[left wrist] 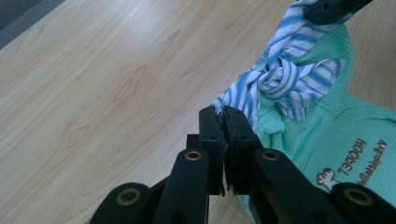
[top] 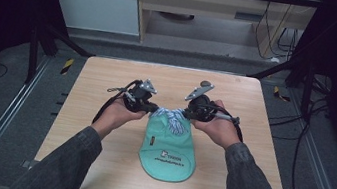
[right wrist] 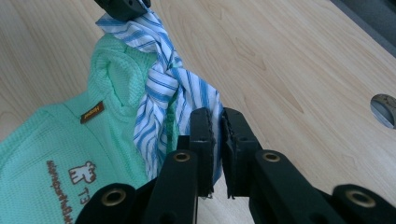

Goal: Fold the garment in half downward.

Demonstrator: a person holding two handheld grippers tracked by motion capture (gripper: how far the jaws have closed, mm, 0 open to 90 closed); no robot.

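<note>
A mint green bib (top: 168, 150) with a small printed logo lies on the wooden table (top: 108, 80), its rounded end toward the person. At its top a blue and white striped tie (top: 175, 121) is knotted (left wrist: 280, 74) (right wrist: 161, 79). My left gripper (top: 153, 107) is shut on the left end of the striped tie (left wrist: 233, 100), my right gripper (top: 188, 111) on the right end (right wrist: 205, 100). Both ends run taut from the knot to the jaws. In each gripper view the other gripper's jaw tip pinches the far end at the top edge.
A round metal disc (top: 205, 84) (right wrist: 385, 109) sits in the table near its far edge, right of centre. Black frame bars (top: 63, 38) flank the table. Cables (top: 310, 146) trail over the grey floor at the right.
</note>
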